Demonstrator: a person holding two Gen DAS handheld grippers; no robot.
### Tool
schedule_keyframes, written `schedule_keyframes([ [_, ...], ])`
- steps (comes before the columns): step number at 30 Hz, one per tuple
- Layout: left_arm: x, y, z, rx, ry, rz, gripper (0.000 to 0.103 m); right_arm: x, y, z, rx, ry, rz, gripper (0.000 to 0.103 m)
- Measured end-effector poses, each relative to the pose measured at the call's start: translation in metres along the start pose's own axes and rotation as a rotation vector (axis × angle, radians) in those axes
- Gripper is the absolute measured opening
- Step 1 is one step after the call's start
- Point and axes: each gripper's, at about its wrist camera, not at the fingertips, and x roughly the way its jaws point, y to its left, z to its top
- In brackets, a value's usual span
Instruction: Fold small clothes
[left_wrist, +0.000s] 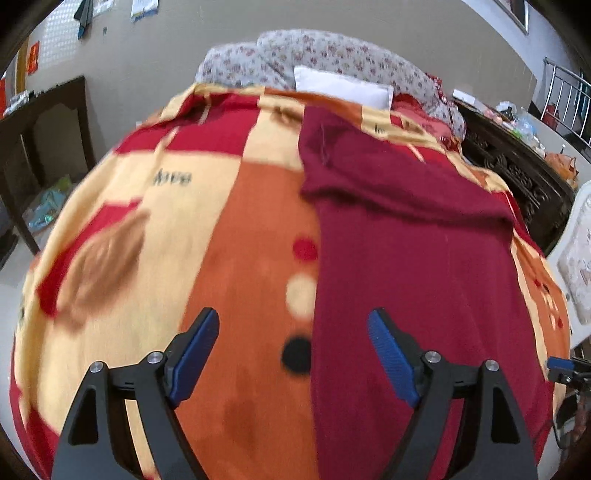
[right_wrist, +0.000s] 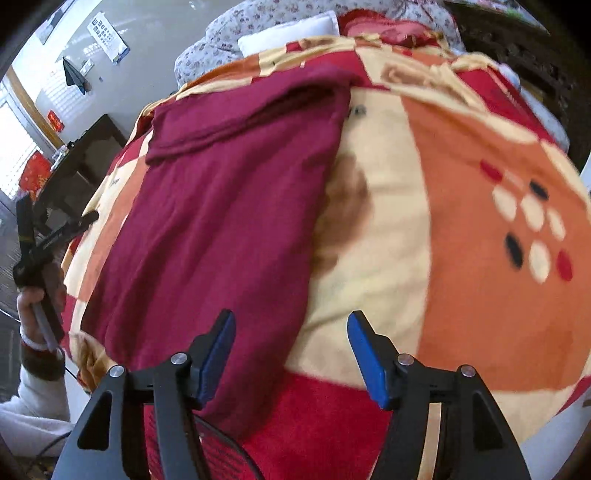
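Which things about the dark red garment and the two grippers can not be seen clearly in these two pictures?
- Garment near hem: left wrist view, behind the left gripper.
- Its underside layers: both views, covered by cloth.
- Blanket print: motion blur.
- Right gripper contact with garment: unclear.
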Motion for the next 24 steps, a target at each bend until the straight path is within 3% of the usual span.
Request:
schedule_keyframes([
  [3, 0.000, 0.004, -0.020, -0.015, 0.039, 0.002, 0.082, 0.012, -0.001, -0.012, 0.022, 0.020, 0.041, 0.068],
  [7, 0.004, 0.006, -0.035, -0.036, 0.072, -0.010, 0.082, 0.016, 0.003, -0.021, 0.040, -0.051, 0.097, 0.067],
  [8, 0.005, 0.006, -0.037, -0.043, 0.079, -0.014, 0.082, 0.018, 0.007, -0.023, 0.026, -0.065, 0.106, 0.058],
  [9, 0.006, 0.007, -0.040, -0.049, 0.085, -0.019, 0.082, 0.020, 0.010, -0.024, 0.014, -0.063, 0.104, 0.024],
  [10, 0.006, 0.007, -0.043, -0.051, 0.088, -0.019, 0.082, 0.019, 0.012, -0.025, 0.009, -0.074, 0.084, 0.014],
  [15, 0.000, 0.009, -0.051, -0.046, 0.091, -0.006, 0.082, -0.005, 0.011, -0.029, -0.025, -0.149, 0.015, 0.010],
  [19, -0.006, 0.011, -0.054, -0.081, 0.098, -0.041, 0.082, -0.002, 0.001, -0.034, -0.018, -0.116, -0.027, 0.006],
  [23, -0.008, 0.005, -0.060, -0.068, 0.116, -0.064, 0.083, -0.004, -0.025, -0.037, 0.165, -0.126, 0.128, 0.011],
  [24, -0.007, 0.004, -0.062, -0.069, 0.125, -0.069, 0.084, -0.005, -0.029, -0.038, 0.182, -0.120, 0.157, 0.019],
])
